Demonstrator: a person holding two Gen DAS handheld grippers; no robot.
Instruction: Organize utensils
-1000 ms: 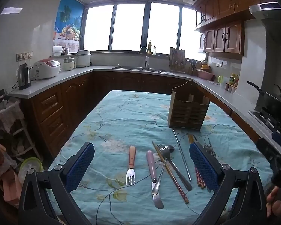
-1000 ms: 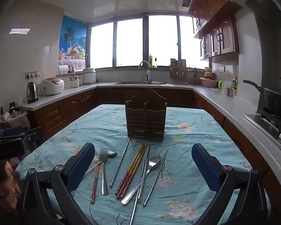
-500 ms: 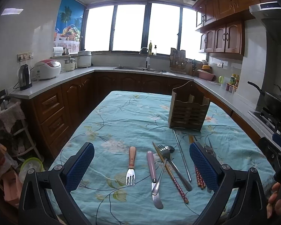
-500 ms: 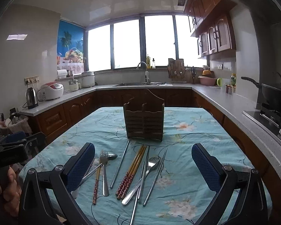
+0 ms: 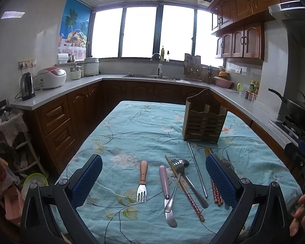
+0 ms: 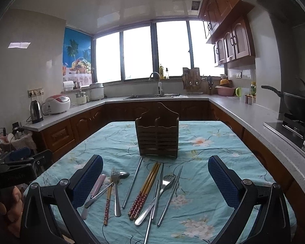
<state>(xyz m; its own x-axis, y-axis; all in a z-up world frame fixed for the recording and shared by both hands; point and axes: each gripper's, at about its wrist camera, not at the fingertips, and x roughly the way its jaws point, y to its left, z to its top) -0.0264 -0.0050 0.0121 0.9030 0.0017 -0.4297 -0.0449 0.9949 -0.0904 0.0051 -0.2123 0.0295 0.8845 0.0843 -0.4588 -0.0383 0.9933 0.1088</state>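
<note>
Loose utensils lie on the blue floral tablecloth [image 5: 136,130]: a wooden-handled fork [image 5: 142,180], a pink-handled knife [image 5: 165,191], a steel fork [image 5: 175,180], a spoon [image 5: 193,185], a patterned chopstick [image 5: 188,193] and a metal chopstick [image 5: 197,174]. A wooden utensil holder [image 5: 204,120] stands behind them. My left gripper [image 5: 153,180] is open and empty, above the near utensils. My right gripper [image 6: 155,184] is open and empty, above a bundle of patterned chopsticks [image 6: 145,191], a fork [image 6: 159,195] and metal chopsticks [image 6: 170,193], facing the holder [image 6: 157,136].
Kitchen counters [image 5: 57,93] ring the table on three sides, with a kettle [image 5: 27,86], a rice cooker [image 5: 51,77] and a sink [image 5: 152,76]. A wok [image 6: 296,101] sits on the stove at right. The left gripper shows at the right wrist view's left edge [image 6: 20,162].
The right wrist view has tilted slightly upward, showing more ceiling. The left gripper has hardly moved. Nothing was picked up.
</note>
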